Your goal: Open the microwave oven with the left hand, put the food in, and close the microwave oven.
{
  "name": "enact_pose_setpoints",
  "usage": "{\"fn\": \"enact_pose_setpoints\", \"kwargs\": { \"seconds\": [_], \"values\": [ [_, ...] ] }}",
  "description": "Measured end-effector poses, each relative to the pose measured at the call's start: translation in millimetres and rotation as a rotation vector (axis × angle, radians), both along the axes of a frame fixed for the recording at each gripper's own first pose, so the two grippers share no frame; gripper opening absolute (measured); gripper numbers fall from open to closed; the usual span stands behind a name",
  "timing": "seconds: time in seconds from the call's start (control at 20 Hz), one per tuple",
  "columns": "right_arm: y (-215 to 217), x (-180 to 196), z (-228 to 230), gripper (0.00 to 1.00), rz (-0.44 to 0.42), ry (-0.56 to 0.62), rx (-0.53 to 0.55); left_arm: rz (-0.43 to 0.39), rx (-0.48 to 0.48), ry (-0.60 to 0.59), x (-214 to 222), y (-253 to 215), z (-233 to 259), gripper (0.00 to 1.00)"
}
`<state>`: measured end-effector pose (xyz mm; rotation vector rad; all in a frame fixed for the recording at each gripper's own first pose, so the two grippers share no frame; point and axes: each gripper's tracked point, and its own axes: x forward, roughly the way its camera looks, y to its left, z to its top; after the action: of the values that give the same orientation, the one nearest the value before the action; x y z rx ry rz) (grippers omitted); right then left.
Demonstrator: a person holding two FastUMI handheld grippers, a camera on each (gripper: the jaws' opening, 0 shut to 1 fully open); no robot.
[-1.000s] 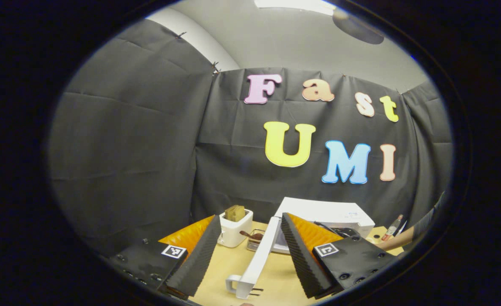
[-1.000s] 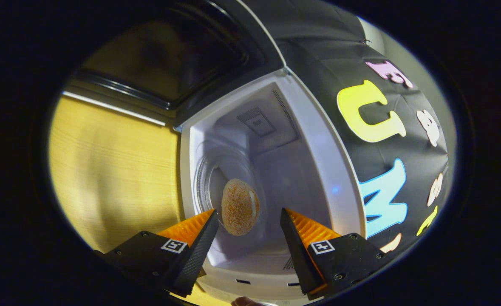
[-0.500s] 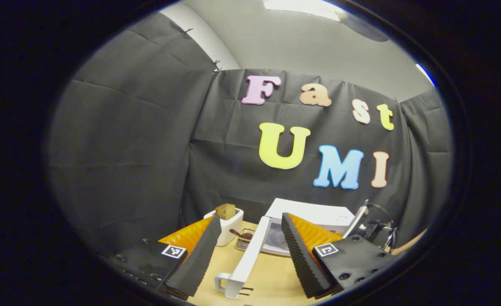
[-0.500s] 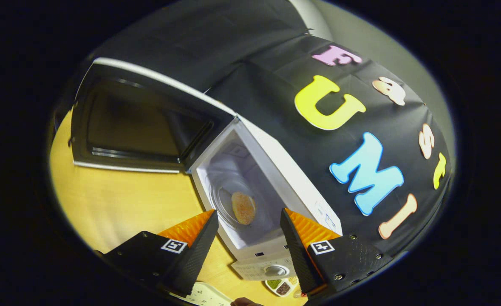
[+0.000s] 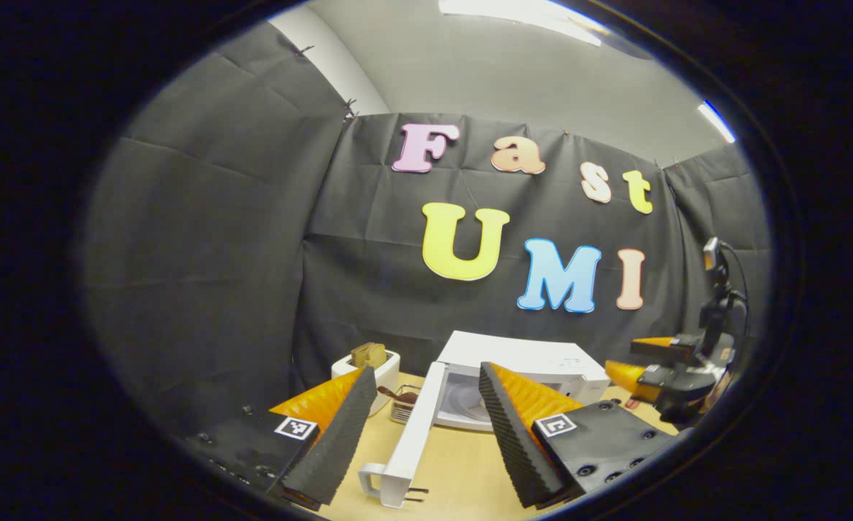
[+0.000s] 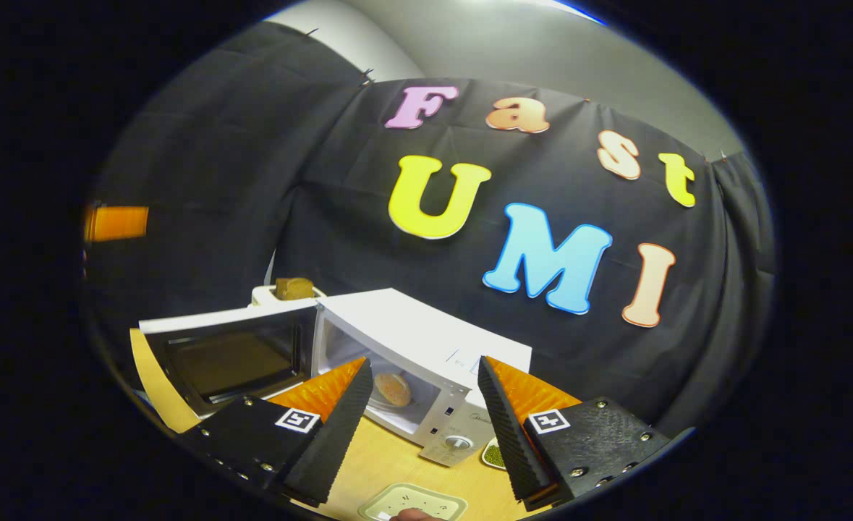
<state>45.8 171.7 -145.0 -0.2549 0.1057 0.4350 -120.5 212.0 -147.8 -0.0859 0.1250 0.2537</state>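
Door (image 5: 410, 438) of the microwave oven (image 5: 524, 376) stood swung wide, edge-on between the spread, empty fingers of the left gripper (image 5: 424, 427), its long axis running away toward the hinge and its handle end nearest that gripper. Food, a round bun (image 6: 393, 388), lay inside the cavity on the turntable. Right gripper (image 6: 422, 420) hung wide and empty farther back, so closing seemed the left's job.

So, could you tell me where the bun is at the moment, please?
In the right gripper view, the bun lies inside the open microwave, on its floor, just right of the swung-out door and left of the control dial.
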Motion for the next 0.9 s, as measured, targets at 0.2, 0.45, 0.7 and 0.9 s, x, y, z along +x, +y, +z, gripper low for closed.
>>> {"fn": "enact_pose_setpoints", "kwargs": {
  "seconds": [0.2, 0.45, 0.7, 0.9],
  "values": [
    [-22, -22, 61, 0.89, -0.073, -0.077, 0.128, -0.046, 0.007, 0.042, -1, 3, -19, 0.94],
    [-48, -43, 106, 0.90, -0.167, -0.172, 0.179, -0.169, -0.042, 0.078, 5, -3, -44, 0.70],
    [-55, -53, 99, 0.90, -0.225, -0.154, 0.160, -0.166, -0.066, 0.114, 4, 17, -64, 0.04],
    [-52, -56, 98, 0.90, -0.246, -0.144, 0.155, -0.129, -0.072, 0.161, -7, 43, -90, 0.07]
  ]
}}
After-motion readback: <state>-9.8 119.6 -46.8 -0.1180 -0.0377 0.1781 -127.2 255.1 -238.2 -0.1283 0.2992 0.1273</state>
